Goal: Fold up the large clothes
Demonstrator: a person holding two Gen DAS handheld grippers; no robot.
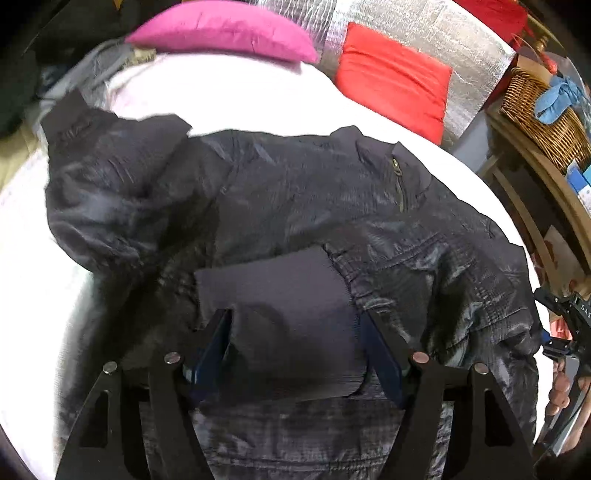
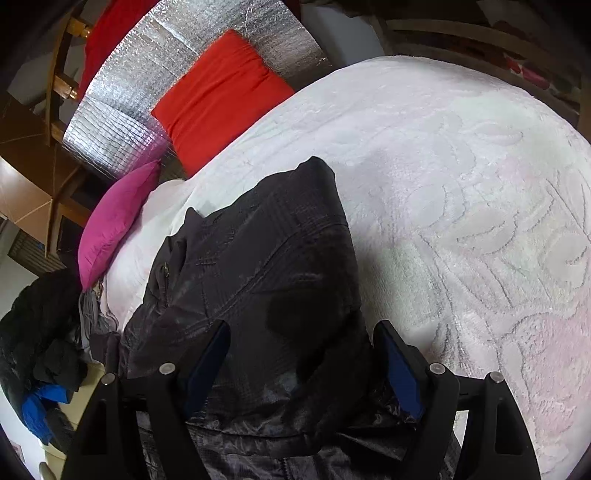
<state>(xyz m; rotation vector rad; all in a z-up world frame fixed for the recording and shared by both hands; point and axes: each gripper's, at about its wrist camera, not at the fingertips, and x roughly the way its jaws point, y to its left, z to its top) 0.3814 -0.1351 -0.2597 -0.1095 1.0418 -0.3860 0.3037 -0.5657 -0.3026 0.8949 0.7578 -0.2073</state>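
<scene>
A large dark grey jacket (image 1: 295, 206) lies spread on a white bed (image 1: 229, 99), collar zip toward the far right. My left gripper (image 1: 295, 317) is over its near hem with jaws wide apart; a dark cuff or fabric flap (image 1: 280, 295) lies between the fingers. In the right wrist view the same jacket (image 2: 258, 258) lies folded over on the bed (image 2: 461, 184). My right gripper (image 2: 301, 325) is over its near edge, jaws wide apart with jacket fabric between them. The right gripper also shows at the far right edge of the left wrist view (image 1: 569, 325).
A pink pillow (image 1: 225, 29) and a red pillow (image 1: 395, 77) lie at the bed's head against a silver foil panel (image 1: 461, 48). A wicker basket (image 1: 543, 114) sits on wooden shelving at the right. A pile of dark clothes (image 2: 40, 332) lies beside the bed.
</scene>
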